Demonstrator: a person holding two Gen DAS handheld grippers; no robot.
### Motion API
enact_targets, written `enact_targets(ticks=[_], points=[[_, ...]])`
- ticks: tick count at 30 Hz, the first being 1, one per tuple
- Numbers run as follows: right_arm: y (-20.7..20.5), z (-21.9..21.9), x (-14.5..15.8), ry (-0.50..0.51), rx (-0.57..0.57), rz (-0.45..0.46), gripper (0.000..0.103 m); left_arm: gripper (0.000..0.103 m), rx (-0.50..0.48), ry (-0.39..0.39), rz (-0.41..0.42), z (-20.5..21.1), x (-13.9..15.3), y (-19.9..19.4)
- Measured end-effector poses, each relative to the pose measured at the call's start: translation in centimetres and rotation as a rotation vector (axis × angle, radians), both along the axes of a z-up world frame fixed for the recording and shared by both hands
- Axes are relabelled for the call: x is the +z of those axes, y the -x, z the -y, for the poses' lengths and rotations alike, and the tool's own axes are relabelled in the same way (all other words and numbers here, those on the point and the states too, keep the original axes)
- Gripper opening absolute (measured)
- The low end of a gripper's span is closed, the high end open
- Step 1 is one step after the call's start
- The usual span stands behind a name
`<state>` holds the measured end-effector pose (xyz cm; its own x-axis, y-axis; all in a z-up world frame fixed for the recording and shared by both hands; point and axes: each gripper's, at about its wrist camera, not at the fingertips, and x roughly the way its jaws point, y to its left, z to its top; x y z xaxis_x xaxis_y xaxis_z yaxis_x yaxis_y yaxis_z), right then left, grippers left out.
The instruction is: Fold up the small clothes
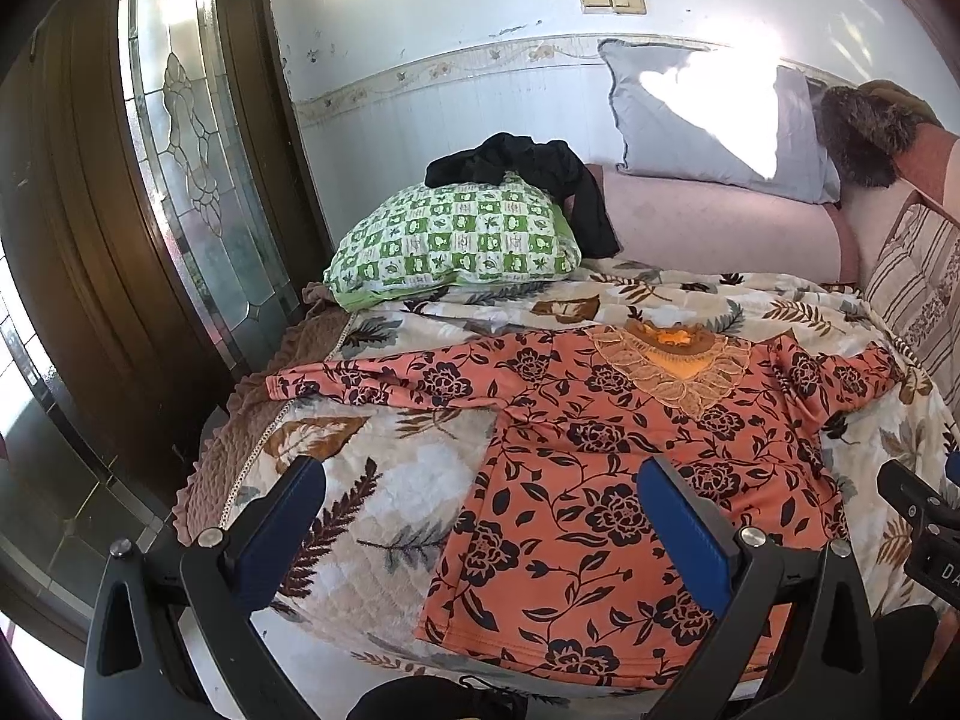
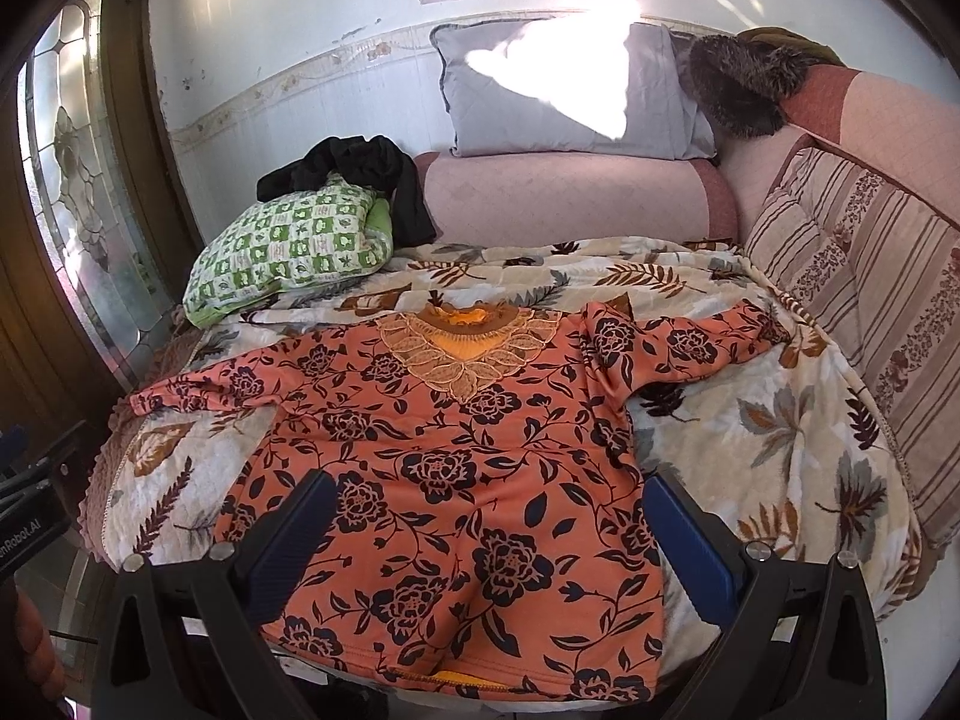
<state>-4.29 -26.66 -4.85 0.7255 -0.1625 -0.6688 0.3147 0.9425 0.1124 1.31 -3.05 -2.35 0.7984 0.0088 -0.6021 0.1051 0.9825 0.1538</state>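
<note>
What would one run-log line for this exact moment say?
stage: pre-fold | orange floral top: flat on leaf-print blanket, sleeves out | left gripper: open | right gripper: open

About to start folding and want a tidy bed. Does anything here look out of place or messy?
The orange floral top lies flat, sleeves spread, ready to fold. The one untidy item is a black garment, crumpled on the green checked pillow and trailing off its side. Both grippers' jaws are open.

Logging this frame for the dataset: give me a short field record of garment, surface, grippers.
garment: orange floral top, laid flat, sleeves spread, unfolded
surface: leaf-print blanket on a bed
left gripper: open, above the top's hem
right gripper: open, above the hem
other: green checked pillow with a black garment draped over it
</note>
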Motion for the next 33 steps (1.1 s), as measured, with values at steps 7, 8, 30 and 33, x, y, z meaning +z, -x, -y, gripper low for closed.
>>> enact_targets(ticks=[7,8,30,33], points=[[-0.2,0.0,-0.4,-0.013,0.003,-0.01,0.103,0.103,0.0,-0.001,-0.006,0.1,-0.2,-0.1],[-0.2,0.0,-0.4,-0.015,0.003,-0.011,0.103,0.103,0.0,-0.001,-0.006,0.1,-0.2,-0.1],[1.7,9.5,-4.6,-0.654,-0.063,0.116,0.103,0.103,0.016,0.003,-0.025,-1.1,-0.9,-0.3],[1.9,9.6,-5.2,-0.666,-0.079,0.096,0.103,0.103,0.009,-0.001,-0.022,-0.6,-1.0,0.0]])
